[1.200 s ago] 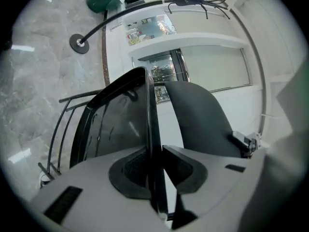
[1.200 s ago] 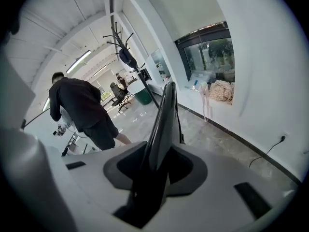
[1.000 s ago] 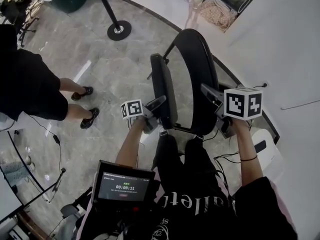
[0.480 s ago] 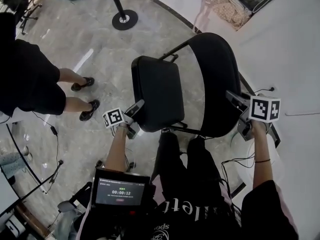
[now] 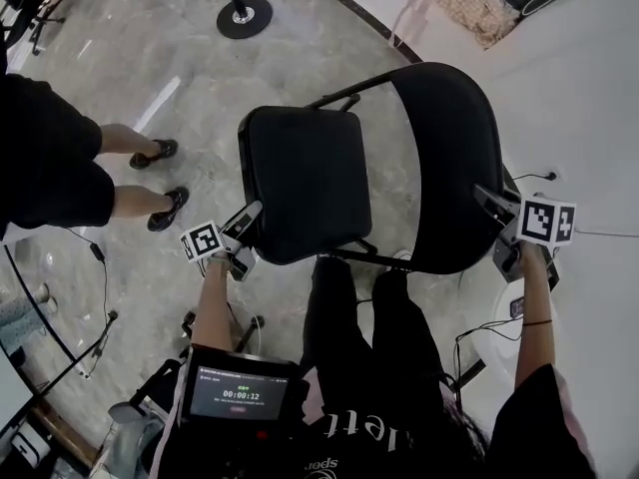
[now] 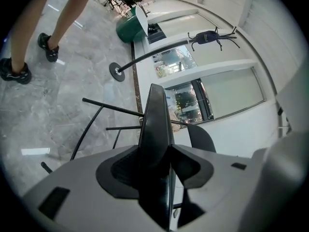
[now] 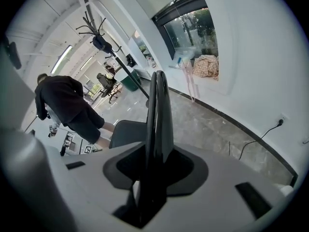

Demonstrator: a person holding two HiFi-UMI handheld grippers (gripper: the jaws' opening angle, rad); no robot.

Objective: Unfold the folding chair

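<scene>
The black folding chair stands opened out on the marble floor, its seat (image 5: 305, 183) lying nearly flat and its curved backrest (image 5: 444, 168) to the right. My left gripper (image 5: 250, 220) is at the seat's near left edge. In the left gripper view that edge (image 6: 157, 124) stands between the jaws of the left gripper (image 6: 161, 166), which are opening; a gap shows on the right side. My right gripper (image 5: 491, 201) is shut on the backrest's side edge (image 7: 158, 110), with the pads of the right gripper (image 7: 152, 166) pressed on it.
A person in black (image 5: 50, 158) stands at the left on the floor. A stanchion base (image 5: 245, 11) stands behind the chair. Cables (image 5: 95, 257) trail over the floor at left and by the white wall (image 5: 599, 118) at right. My own legs (image 5: 364, 317) are just before the chair.
The seat has swung down from upright to nearly flat. My left gripper went left and down with it and its jaws have widened. My right gripper has sunk with the backrest.
</scene>
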